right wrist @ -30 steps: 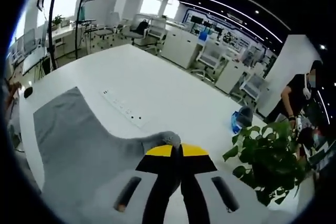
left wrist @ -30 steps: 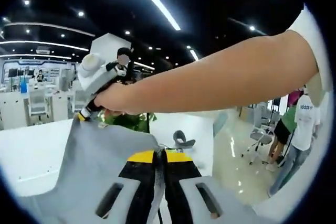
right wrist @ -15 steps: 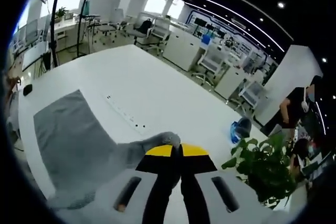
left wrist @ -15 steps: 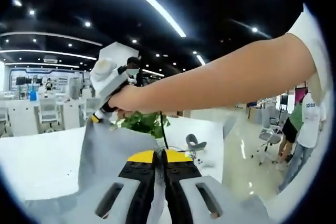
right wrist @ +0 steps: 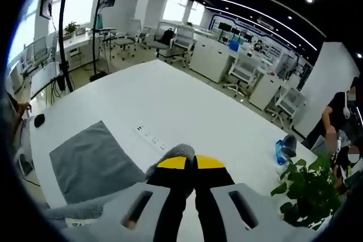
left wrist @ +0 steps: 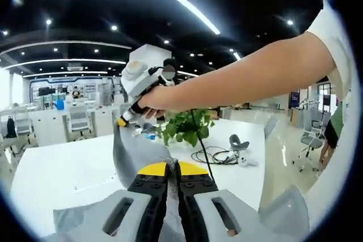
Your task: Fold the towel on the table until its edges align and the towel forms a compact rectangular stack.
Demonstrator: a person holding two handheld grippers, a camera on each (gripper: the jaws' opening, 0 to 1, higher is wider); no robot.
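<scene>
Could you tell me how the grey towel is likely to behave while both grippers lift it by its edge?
Probably floppy: the grey towel hangs between the left gripper and right gripper. Likely light, since pinched corners carry it. It may swing; part trails onto the white table.

Potted plant [left wrist: 187,127], cables [left wrist: 218,155] on white table [right wrist: 187,103]; power strip [right wrist: 151,136].
</scene>
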